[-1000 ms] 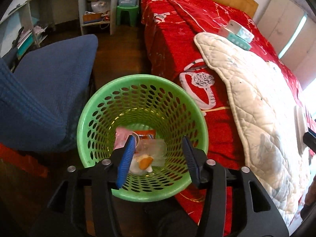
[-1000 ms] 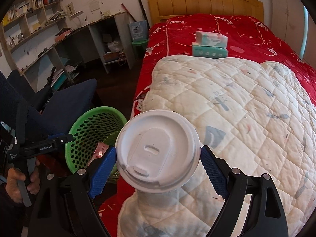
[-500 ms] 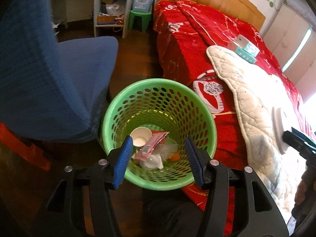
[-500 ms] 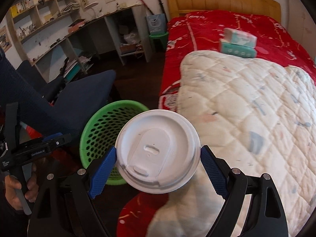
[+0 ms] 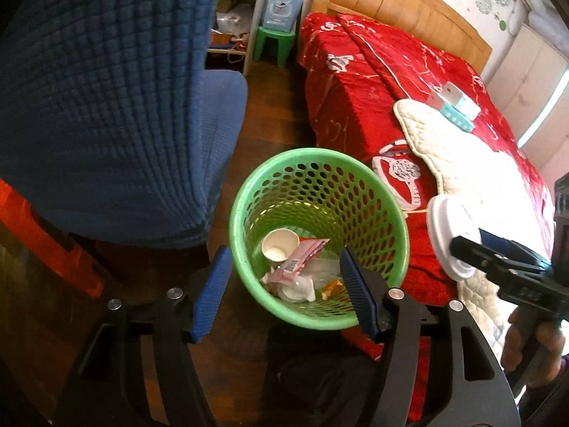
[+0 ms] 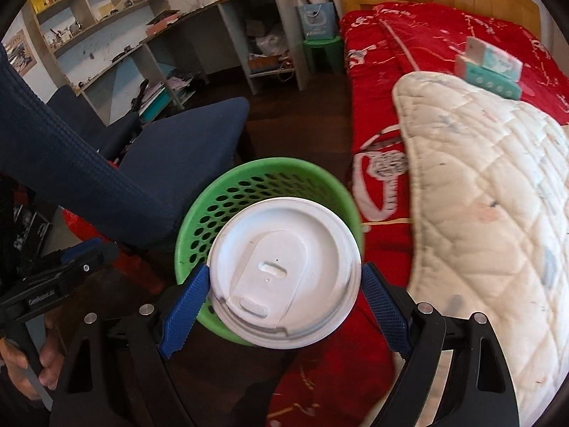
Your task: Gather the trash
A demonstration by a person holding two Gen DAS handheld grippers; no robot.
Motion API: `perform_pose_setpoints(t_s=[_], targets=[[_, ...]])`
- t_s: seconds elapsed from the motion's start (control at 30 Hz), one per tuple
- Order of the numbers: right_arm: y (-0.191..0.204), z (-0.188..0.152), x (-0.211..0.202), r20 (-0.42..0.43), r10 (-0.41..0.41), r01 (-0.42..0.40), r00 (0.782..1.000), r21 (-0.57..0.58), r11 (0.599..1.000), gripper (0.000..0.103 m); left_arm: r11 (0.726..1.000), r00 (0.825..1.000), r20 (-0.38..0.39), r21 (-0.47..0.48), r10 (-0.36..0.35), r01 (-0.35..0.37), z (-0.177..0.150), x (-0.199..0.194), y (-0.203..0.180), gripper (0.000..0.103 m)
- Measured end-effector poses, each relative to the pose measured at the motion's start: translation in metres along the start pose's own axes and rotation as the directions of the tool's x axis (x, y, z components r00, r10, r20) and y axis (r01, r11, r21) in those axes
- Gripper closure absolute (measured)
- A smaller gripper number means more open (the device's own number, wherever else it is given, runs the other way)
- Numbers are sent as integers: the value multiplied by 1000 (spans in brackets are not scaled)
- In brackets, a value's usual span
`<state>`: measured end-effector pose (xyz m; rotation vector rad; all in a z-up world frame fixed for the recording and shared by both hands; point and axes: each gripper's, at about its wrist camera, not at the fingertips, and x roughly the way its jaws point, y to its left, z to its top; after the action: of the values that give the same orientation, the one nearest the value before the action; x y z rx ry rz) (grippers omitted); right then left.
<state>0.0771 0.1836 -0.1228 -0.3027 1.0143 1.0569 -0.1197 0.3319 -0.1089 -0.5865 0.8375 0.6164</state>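
R gripper [image 6: 281, 306] jaws clamped on white lidded cup [image 6: 284, 272], above green basket [image 6: 199, 220] rim beside bed [image 6: 426, 35]. L gripper [image 5: 282, 291] jaws opening, empty, over basket w/ trash inside.

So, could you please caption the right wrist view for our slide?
Right gripper carries a lidded cup toward the green bin.

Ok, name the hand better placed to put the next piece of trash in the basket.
Right. The right gripper is clamped on the white lidded cup and is almost above the green basket. The left gripper is opening with nothing between its pads, just looking down at the trash already inside.
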Motion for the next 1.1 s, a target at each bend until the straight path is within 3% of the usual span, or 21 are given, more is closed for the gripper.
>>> perform_pose_setpoints(t_s=[0.3, 0.6, 0.83, 1.1], targets=[[9, -1, 16, 1, 69, -69, 998, 33, 997, 17, 1000, 1000, 14, -11, -3, 3, -3, -8, -3, 29], [-13, -16, -26, 45, 40, -44, 998, 82, 996, 17, 998, 999, 23, 57, -38, 36, -7, -16, -41, 24], [-49, -40, -70, 69, -94, 84, 993, 135, 987, 17, 988, 997, 30, 138, -77, 73, -11, -24, -86, 18], [-83, -75, -130, 102, -278, 256, 955, 183, 949, 12, 965, 990, 38, 232, -138, 125, -15, -35, -146, 15]])
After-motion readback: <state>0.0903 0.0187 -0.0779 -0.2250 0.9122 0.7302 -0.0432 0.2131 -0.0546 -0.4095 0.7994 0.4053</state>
